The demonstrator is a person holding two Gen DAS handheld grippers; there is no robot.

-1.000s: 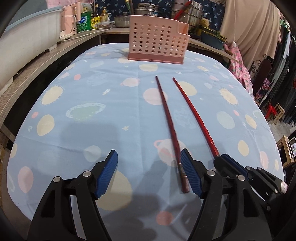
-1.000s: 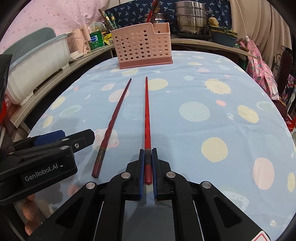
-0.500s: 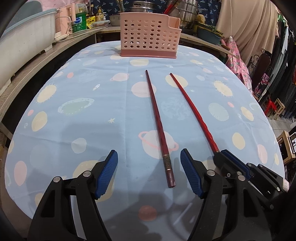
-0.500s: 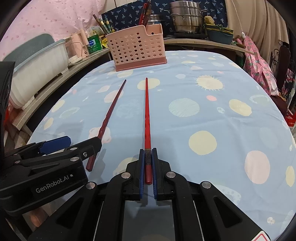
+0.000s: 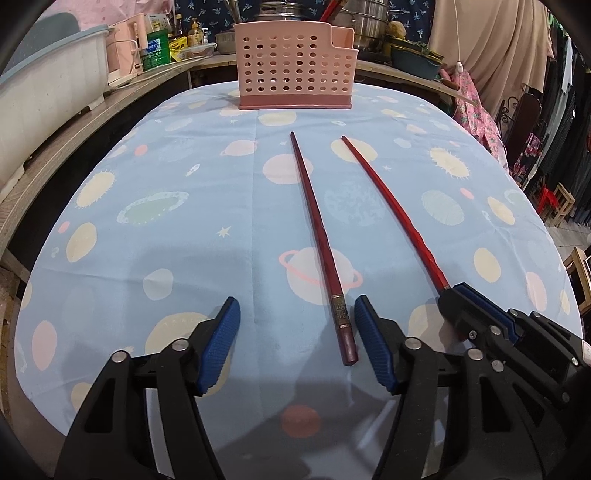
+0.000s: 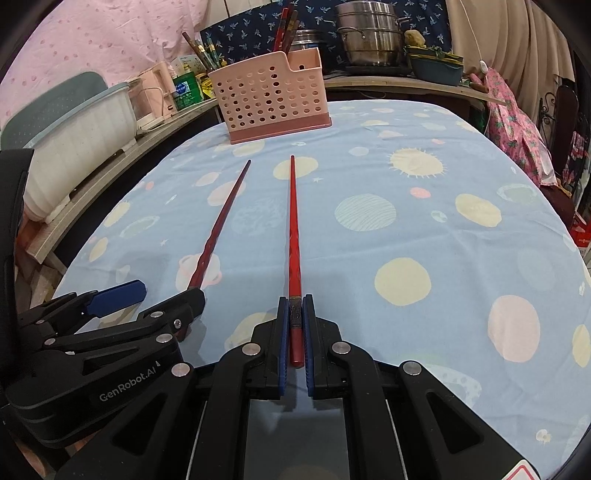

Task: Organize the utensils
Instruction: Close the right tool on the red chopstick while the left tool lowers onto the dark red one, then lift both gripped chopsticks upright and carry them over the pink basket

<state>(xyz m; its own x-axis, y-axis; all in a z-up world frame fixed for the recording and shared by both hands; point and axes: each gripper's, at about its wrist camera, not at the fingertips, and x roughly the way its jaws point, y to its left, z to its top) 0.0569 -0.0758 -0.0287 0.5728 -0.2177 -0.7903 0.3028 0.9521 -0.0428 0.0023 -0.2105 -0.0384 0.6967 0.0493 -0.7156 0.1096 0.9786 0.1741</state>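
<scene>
Two red chopsticks are on the planet-print tablecloth. The dark red chopstick point(image 5: 320, 240) lies flat, and its thick end sits between the open fingers of my left gripper point(image 5: 295, 325), close to the right finger. It also shows in the right wrist view point(image 6: 218, 225). My right gripper point(image 6: 295, 314) is shut on the thick end of the bright red chopstick point(image 6: 294, 229), which points toward the pink perforated utensil basket point(image 6: 271, 99). The right gripper point(image 5: 476, 310), the bright chopstick point(image 5: 395, 210) and the basket point(image 5: 295, 66) also show in the left wrist view.
The basket holds several chopsticks point(image 6: 284, 26) in its taller right compartment. Behind the table, a counter carries steel pots point(image 6: 369, 37), bottles point(image 5: 159, 48) and a white tub point(image 6: 77, 144). Cloth and chairs stand at the right point(image 5: 524, 122). The table's near edge is just under the grippers.
The left gripper has shifted so the dark chopstick's end now lies between its open fingers instead of in front of the right finger. The right gripper stays shut on the bright chopstick.
</scene>
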